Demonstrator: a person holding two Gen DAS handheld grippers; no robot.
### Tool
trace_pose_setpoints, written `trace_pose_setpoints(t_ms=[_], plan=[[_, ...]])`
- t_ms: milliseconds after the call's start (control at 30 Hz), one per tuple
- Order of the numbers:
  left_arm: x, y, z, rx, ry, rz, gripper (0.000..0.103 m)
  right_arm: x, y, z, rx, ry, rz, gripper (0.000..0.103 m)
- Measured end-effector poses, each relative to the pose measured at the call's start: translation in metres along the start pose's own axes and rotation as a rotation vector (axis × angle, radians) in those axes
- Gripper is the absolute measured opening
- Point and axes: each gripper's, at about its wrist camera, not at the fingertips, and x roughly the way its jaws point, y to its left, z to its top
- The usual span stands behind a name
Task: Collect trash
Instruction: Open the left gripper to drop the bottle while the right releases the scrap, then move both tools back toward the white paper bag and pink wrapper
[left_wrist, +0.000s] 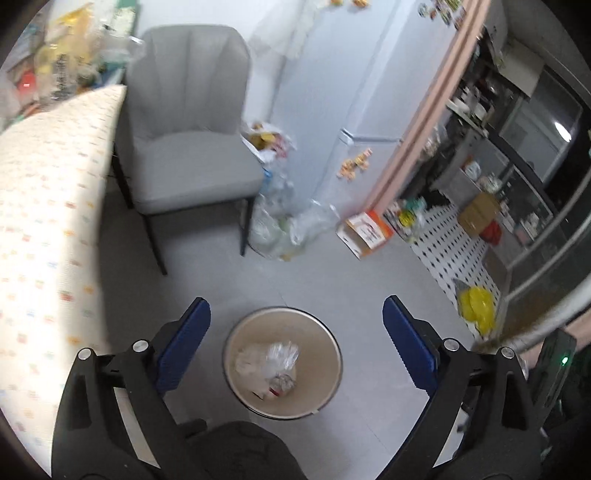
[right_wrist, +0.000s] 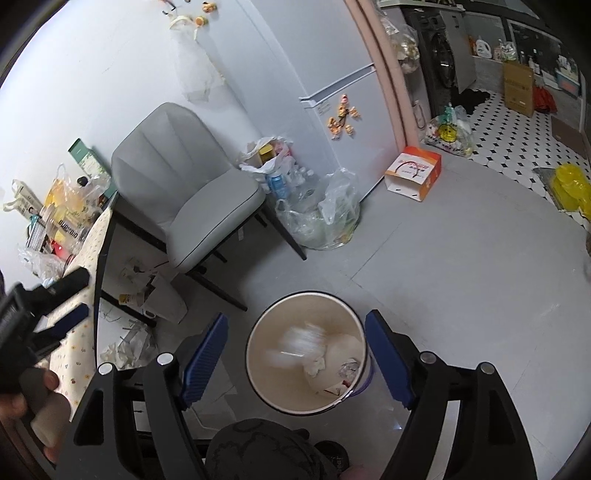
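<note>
Left gripper (left_wrist: 295, 350): we see its 2 blue-padded jaws spread wide at the bottom of the left wrist view, nothing between them.
Right gripper (right_wrist: 295, 363): we see its jaws wide too, low in the right wrist view, gripping nothing.
Bin (left_wrist: 236, 384): round, beige inside, standing on the grey floor (left_wrist: 369, 288) at lower centre of both views, framed between each pair of jaws.
Trash (left_wrist: 267, 363): crumpled white paper and clear plastic lying inside the bin; in the right wrist view a blurred white piece (right_wrist: 299, 343) shows over the opening.
Chair (left_wrist: 188, 122): grey, upper centre-left, beside the table with the patterned cloth (left_wrist: 48, 221).
Orange-and-white box (right_wrist: 413, 171): on the floor by the white fridge (right_wrist: 343, 74); its print is too small for us to read.
Writing: we can read no brand anywhere; the labels at the upper left of both views are blurred.
</note>
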Motion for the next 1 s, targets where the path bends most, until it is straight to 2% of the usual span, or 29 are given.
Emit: trace_pose_setpoints(t_ms=[267,567,733,1000], plan=[[-0.054,0.055,0.006,-0.102,-0.080,0.046,0.096,0.008,0.057,-0.011,-0.089,0.031,0.061,0.080],[-0.115,0.104,-0.003,-0.172,-0.197,0.076,0.097,-0.010,0.129,-0.023,-0.209,-0.017,0.079,0.095],[-0.146,0.135,-0.012,-0.232,-0.268,0.074,0.097,-0.016,0.161,-0.032,-0.259,-0.030,0.077,0.095],[-0.187,0.177,-0.027,-0.302,-0.342,0.109,0.097,-0.036,0.214,-0.049,-0.339,-0.054,0.126,0.095]])
